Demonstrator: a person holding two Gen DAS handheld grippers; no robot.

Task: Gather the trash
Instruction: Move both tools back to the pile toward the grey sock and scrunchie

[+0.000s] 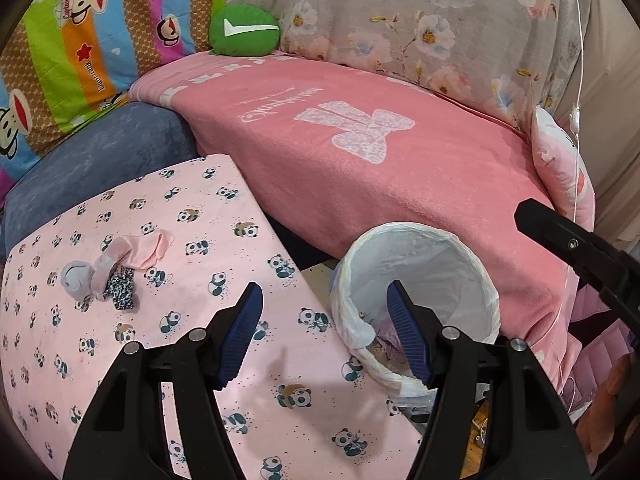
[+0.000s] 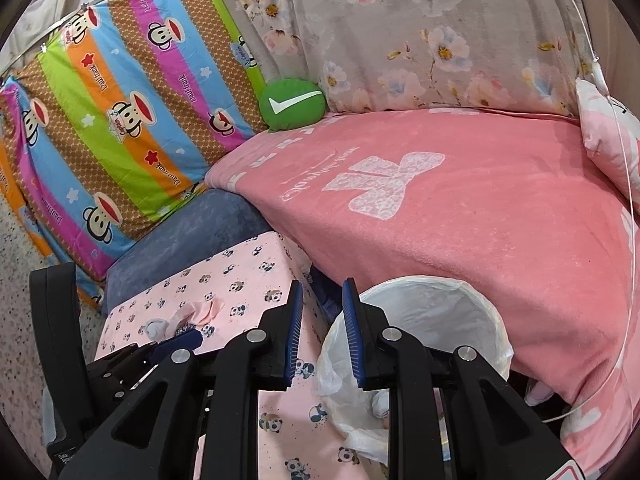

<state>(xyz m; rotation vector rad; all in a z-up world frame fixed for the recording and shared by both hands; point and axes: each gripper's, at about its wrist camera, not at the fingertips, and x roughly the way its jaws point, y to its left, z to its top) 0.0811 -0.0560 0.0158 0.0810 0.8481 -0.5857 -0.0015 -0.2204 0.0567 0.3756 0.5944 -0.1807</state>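
The left claw [image 1: 324, 308] hangs with its blue-padded jaws spread wide and nothing between them, one finger over the panda-print surface [image 1: 224, 232], the other over the mouth of the trash bin [image 1: 420, 264]. The bin is lined with a white plastic bag and stands in the gap between that surface and the bed, whose pink blanket [image 1: 400, 184] carries a pale bow pattern. Some crumpled scraps lie at the bottom of the bin (too dim to name).

The right claw [image 2: 320, 308] has its jaws apart by a narrow gap, empty, poised over the near edge of the surface just beside the bin's rim [image 2: 440, 284].

Farther back on the surface sits a small pile of trash [image 1: 116, 272]: a pink rag, a greyish wad and a black-and-white speckled scrap, all touching one another, well apart from both claws.

A green cushion [image 1: 244, 30] with a white tick rests at the bed's far corner, against a striped monkey-print quilt [image 2: 120, 128].
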